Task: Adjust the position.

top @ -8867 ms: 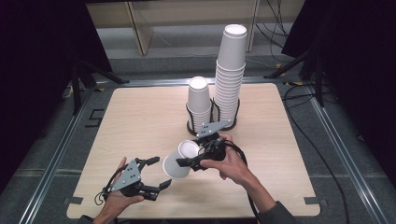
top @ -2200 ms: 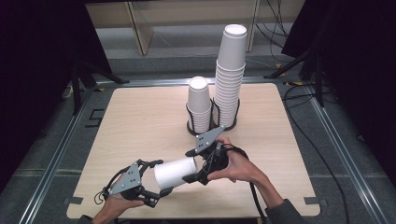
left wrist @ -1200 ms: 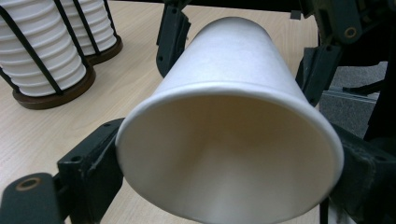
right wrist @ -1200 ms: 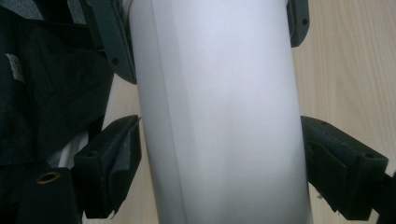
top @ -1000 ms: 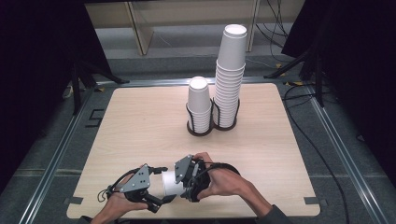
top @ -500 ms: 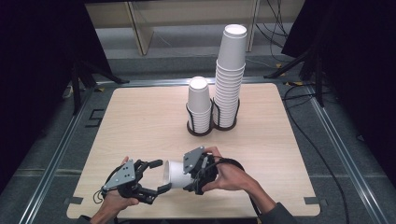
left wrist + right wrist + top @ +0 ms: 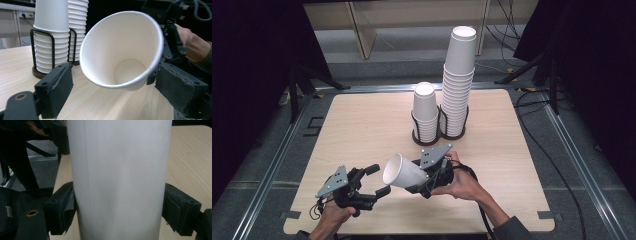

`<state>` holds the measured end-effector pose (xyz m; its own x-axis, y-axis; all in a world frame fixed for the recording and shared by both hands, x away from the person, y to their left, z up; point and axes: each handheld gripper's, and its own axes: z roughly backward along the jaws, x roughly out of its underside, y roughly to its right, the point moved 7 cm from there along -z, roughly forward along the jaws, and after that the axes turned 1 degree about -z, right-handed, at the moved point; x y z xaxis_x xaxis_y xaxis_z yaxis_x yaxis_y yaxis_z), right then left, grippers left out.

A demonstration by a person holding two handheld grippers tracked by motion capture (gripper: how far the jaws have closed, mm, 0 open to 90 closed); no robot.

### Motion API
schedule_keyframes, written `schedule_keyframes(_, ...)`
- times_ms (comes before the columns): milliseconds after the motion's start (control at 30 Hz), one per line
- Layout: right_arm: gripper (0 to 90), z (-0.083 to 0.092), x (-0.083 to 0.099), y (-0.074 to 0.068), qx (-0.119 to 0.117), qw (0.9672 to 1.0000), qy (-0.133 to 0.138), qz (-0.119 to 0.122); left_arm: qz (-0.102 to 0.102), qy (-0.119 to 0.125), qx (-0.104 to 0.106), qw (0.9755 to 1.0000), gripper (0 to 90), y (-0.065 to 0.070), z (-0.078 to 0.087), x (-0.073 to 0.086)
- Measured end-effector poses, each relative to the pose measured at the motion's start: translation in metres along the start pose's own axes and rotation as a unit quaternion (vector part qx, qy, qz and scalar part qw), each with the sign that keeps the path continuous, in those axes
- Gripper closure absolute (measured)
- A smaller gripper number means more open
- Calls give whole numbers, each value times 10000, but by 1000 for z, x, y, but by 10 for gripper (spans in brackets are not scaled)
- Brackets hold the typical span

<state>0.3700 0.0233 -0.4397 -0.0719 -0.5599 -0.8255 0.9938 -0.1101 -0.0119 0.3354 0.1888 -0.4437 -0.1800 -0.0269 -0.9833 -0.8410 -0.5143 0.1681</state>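
**A:** So, where is the paper cup (image 7: 404,172) relative to the wire rack (image 7: 427,141)?

**B:** Nearer the person than the rack and a little to its left, well apart from it. It is lifted off the worktop (image 7: 362,125) and lies nearly on its side, with its mouth turned away from the rack toward the left gripper (image 7: 377,180).

**A:** What has hold of it?

**B:** The right gripper (image 7: 414,177). In the right gripper view its jaws are clamped on the cup's wall (image 7: 120,177), one pad on each side.

**A:** And the left one?

**B:** Its jaws have just been closing, yet they stand apart and the pads press on nothing. In the left gripper view the open mouth of the cup (image 7: 120,50) sits just ahead of them, with the round bottom visible inside.

**A:** Anything between the cup and the rack?

**B:** Only the right gripper's own body and the hand around it, then bare worktop.

**A:** What is in the rack?

**B:** Two stacks of the same white cups, upside down. The short stack (image 7: 425,107) is in the left ring and the tall stack (image 7: 459,75) in the right, side by side and close together.

**A:** And farther out?

**B:** Cables (image 7: 532,130) lie on the floor to the right of the rack, off the worktop
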Motion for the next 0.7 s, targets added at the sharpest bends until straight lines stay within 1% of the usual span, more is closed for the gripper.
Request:
schedule_keyframes(67, 210, -3, -1, -3, -45, 10000, 25, 34, -2, 25, 55, 10000, 131, 1, 0, 0)
schedule_keyframes(133, 210, -4, -3, -3, -34, 9999, 98, 120, -4, 9, 42, 10000, 120, 2, -1, 0)
schedule_keyframes(167, 210, -4, -2, -7, -89, 9999, 78, -94, 19, 2, 10, 10000, 97, 2, -1, 0)
schedule_keyframes(200, 210, -5, -3, -8, -105, 9999, 95, -74, 36, -12, -15, 10000, 69, 2, -2, 0)
schedule_keyframes(233, 210, -7, -5, -6, -108, 9997, 181, 137, 48, 2, -29, 10000, 39, 2, -3, 0)
schedule_keyframes(267, 210, -7, -5, -7, -121, 9996, 195, 145, 47, 3, -35, 10000, 4, 2, -3, 0)
schedule_keyframes(300, 210, -8, -5, -10, -200, 9996, 169, 82, 36, 16, -13, 10000, 0, 2, -3, 0)
schedule_keyframes(333, 210, -10, -5, -10, -185, 9996, 184, 127, 23, 1, 0, 10000, 0, 3, -3, 0)
schedule_keyframes(400, 210, -12, -5, -12, -239, 9995, 187, 129, -25, -12, 23, 10000, 0, 4, -3, 0)
schedule_keyframes(433, 210, -14, -5, -13, -267, 9994, 191, 99, 17, 17, 37, 10000, 0, 5, -4, 0)
schedule_keyframes(533, 209, -19, -6, -16, -348, 9990, 262, 133, -52, -38, 135, 9999, 1, 7, -5, 2)
schedule_keyframes(567, 209, -21, -6, -18, -418, 9988, 252, 64, -38, 17, 179, 9998, 7, 9, -6, 1)
schedule_keyframes(600, 208, -23, -6, -18, -418, 9987, 264, 134, -70, 21, 217, 9997, 26, 9, -5, 1)
schedule_keyframes(633, 208, -24, -5, -19, -449, 9987, 228, 123, -70, 45, 223, 9997, 42, 10, -6, 0)
schedule_keyframes(667, 207, -25, -5, -19, -430, 9986, 259, 168, -52, 24, 227, 9997, 45, 10, -5, 0)
schedule_keyframes(700, 207, -26, -4, -19, -449, 9986, 219, 158, -31, 6, 242, 9997, 50, 10, -5, 0)
